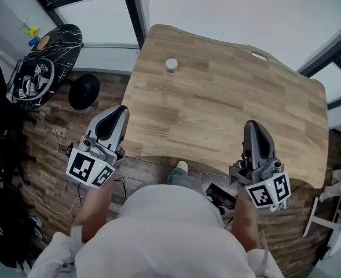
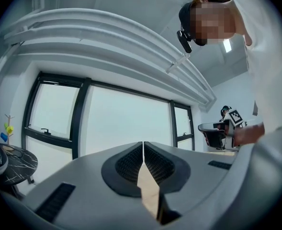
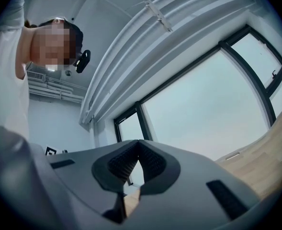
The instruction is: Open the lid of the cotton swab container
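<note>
A small white cotton swab container (image 1: 171,65) with a pinkish band stands on the far side of the wooden table (image 1: 228,109), well away from both grippers. My left gripper (image 1: 120,110) hovers at the table's near left edge, jaws shut and empty. My right gripper (image 1: 252,124) hangs over the near right part of the table, also shut with nothing in it. In the left gripper view the left gripper (image 2: 143,143) has its tips touching, and the same holds for the right gripper (image 3: 138,143) in its own view. The container appears in neither gripper view.
A round black side table (image 1: 43,68) with small objects and a black stool (image 1: 83,91) stand left of the table on the wooden floor. Large windows (image 2: 117,123) line the wall ahead. White furniture (image 1: 332,213) sits at the right.
</note>
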Demonstrator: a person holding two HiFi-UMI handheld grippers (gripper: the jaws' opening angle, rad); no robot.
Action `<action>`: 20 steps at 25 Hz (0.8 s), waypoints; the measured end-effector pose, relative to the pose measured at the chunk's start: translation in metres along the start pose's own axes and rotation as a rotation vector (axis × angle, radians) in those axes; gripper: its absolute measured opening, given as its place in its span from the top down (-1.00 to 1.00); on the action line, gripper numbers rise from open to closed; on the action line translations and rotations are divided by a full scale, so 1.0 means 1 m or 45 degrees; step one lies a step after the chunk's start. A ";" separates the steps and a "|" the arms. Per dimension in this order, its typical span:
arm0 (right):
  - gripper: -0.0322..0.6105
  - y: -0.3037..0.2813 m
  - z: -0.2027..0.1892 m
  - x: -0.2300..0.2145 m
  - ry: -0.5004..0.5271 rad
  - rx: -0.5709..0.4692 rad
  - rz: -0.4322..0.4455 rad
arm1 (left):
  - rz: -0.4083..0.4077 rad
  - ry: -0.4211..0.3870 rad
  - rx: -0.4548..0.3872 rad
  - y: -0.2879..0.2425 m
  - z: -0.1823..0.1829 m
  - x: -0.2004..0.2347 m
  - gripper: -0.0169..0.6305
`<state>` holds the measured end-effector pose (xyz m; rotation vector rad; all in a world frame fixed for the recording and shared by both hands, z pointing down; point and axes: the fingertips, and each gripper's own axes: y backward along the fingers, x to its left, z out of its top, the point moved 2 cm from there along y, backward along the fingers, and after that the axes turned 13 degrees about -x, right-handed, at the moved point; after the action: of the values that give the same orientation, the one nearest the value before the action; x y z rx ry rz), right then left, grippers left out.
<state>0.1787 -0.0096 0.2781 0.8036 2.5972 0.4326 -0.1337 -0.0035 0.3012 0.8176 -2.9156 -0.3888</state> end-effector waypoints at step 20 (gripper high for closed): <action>0.84 -0.047 -0.010 -0.056 -0.028 0.039 0.019 | 0.025 0.010 0.002 -0.068 -0.025 0.024 0.89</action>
<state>0.1945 -0.0811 0.2838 0.8340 2.5853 0.3867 -0.1165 -0.0775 0.3074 0.7879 -2.9144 -0.3806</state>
